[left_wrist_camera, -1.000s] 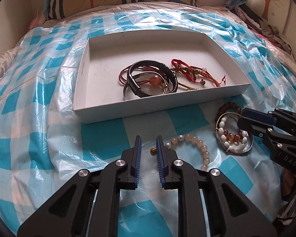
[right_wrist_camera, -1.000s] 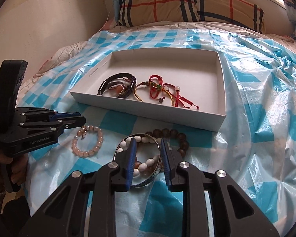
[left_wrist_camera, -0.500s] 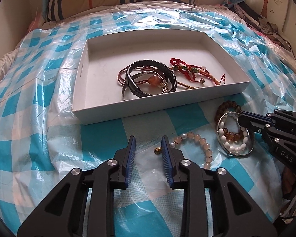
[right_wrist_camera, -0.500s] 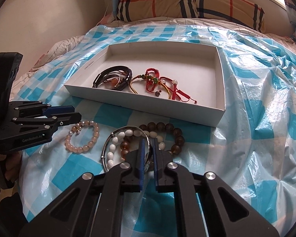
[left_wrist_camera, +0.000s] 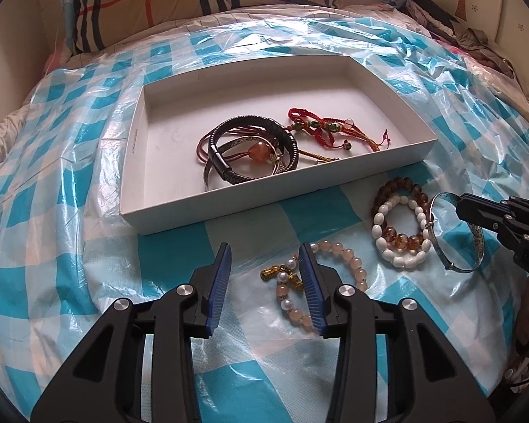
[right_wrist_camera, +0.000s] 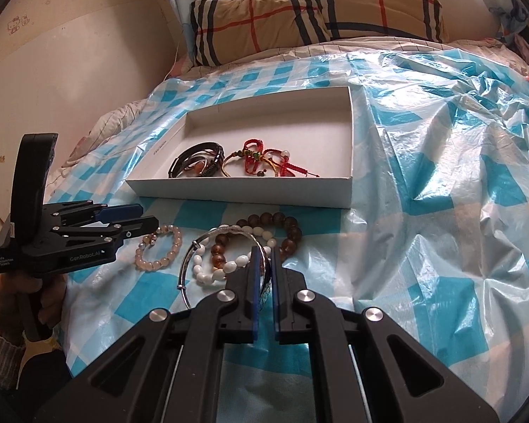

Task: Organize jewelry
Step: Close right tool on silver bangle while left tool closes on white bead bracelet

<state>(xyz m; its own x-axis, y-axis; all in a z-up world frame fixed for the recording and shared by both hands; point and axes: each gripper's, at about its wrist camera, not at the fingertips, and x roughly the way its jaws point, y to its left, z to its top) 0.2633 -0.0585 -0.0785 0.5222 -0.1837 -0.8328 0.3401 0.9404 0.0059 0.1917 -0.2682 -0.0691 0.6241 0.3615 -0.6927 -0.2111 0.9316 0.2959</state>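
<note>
A white tray [left_wrist_camera: 134, 162] on the checked bed cover holds a black braided bracelet [left_wrist_camera: 250, 148] and red cord bracelets [left_wrist_camera: 321, 128]; the tray also shows in the right wrist view [right_wrist_camera: 349, 134]. My right gripper [right_wrist_camera: 264, 257] is shut on a silver bangle [right_wrist_camera: 190, 261], lifted a little; the bangle shows in the left wrist view [left_wrist_camera: 476, 243] too. A white bead bracelet [left_wrist_camera: 398, 232] and a brown bead bracelet [left_wrist_camera: 395, 187] lie below it. My left gripper [left_wrist_camera: 264, 257] is open, just over a pink bead bracelet [left_wrist_camera: 345, 257] with a gold charm [left_wrist_camera: 275, 273].
A plaid pillow [right_wrist_camera: 299, 17] lies at the head of the bed. The crinkled blue and white plastic cover [right_wrist_camera: 441, 176] spreads to the right. A wall [right_wrist_camera: 70, 53] stands at the left. Clothes [left_wrist_camera: 476, 35] are piled at far right.
My right gripper closed on the silver bangle and raised it off the bead bracelets. My left gripper opened wider and moved right, toward the pink bead bracelet.
</note>
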